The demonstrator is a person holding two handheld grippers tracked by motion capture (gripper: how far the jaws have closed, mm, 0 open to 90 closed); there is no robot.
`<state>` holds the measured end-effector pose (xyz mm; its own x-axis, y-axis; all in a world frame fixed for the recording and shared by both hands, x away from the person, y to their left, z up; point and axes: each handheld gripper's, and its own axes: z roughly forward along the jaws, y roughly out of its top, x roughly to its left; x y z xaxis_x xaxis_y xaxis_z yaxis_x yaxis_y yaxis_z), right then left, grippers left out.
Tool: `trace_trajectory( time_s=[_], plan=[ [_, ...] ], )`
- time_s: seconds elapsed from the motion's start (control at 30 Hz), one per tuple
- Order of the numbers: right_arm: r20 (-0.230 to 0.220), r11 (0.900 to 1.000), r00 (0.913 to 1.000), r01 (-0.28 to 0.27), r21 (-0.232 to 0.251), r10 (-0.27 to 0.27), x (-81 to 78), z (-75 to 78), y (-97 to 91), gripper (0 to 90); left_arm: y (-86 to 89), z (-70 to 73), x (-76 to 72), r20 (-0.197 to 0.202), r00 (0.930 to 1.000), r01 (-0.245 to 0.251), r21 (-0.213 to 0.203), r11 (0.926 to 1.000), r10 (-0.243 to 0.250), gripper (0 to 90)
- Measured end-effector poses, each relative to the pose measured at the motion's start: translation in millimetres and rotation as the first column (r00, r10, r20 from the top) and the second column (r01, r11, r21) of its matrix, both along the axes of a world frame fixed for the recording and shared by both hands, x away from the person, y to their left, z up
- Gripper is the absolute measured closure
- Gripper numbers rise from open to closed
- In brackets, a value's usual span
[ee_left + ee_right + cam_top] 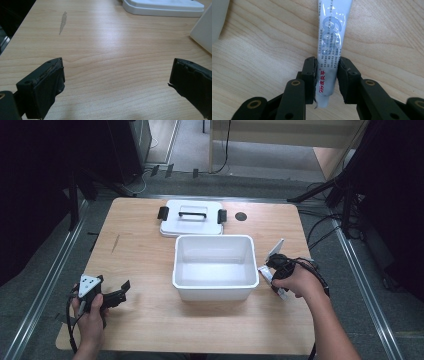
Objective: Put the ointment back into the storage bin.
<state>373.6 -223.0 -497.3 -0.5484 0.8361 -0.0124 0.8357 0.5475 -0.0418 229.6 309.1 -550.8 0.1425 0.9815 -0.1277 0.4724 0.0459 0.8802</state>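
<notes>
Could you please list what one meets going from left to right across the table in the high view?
Left tool → white bin → tube held in the right tool. The lid lies behind the bin, so I left it out.

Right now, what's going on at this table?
A person works two handheld tools. The right tool is shut on a white ointment tube, beside the right wall of the open white bin. The left tool sits open over bare table, holding nothing. The bin's lid lies flat behind the bin.
</notes>
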Motion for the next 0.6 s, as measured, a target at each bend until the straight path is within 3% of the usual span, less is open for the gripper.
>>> trace_trajectory(
  time_s=[0.6],
  plan=[
    [0.016, 0.9997, 0.9997, -0.021, -0.009, 0.021, -1.9, -4.3, 1.5, 73.1, -0.6, -0.1, 0.4, -0.001, 1.0, 0.003, 0.007, 1.0, -0.003, 0.5]
  ],
)
